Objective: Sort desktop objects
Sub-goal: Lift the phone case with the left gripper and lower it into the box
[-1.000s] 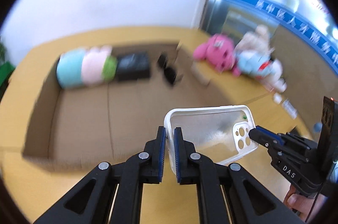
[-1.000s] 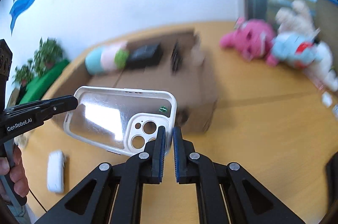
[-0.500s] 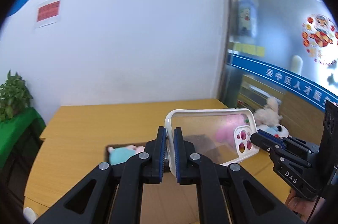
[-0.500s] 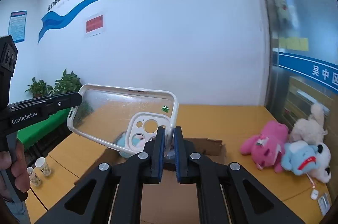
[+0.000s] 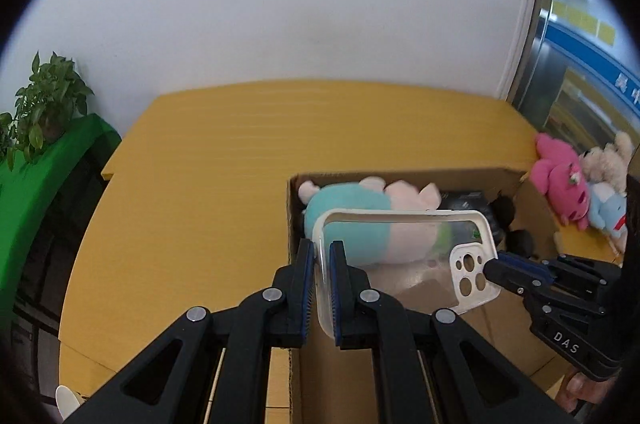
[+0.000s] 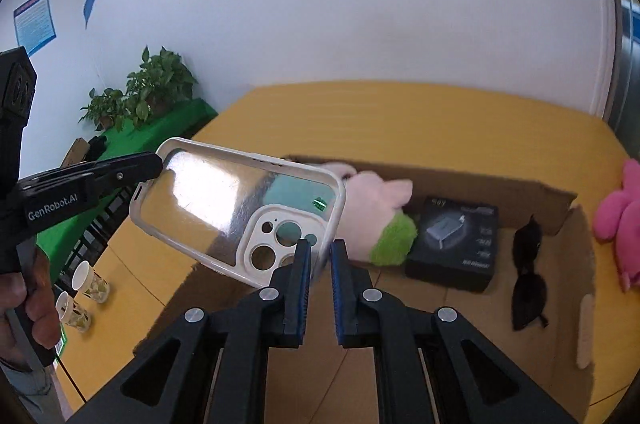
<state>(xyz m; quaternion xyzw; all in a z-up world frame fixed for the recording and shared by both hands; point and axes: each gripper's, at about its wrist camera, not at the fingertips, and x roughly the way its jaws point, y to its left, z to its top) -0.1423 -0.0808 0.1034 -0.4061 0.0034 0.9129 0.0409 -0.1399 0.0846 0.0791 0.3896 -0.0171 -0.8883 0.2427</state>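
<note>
Both grippers are tilting back down, left gripper (image 5: 321,264) and right gripper (image 6: 319,266) clenching the clear white-rimmed phone case (image 6: 240,212) above the brown cardboard box's (image 6: 568,252) left edge.

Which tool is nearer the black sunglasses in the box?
Right, probably. The right tool grips the phone case at the end toward the sunglasses; the left tool holds the far end.

Right gripper (image 6: 319,258) clamps the camera-cutout end of clear phone case (image 6: 224,208); left gripper (image 6: 154,166) pinches its opposite end. Case held above cardboard box (image 6: 576,264), which contains plush toy (image 6: 372,212), black carton (image 6: 456,244), sunglasses (image 6: 528,276). 2 paper cups (image 6: 82,294) beyond the table's left edge.
</note>
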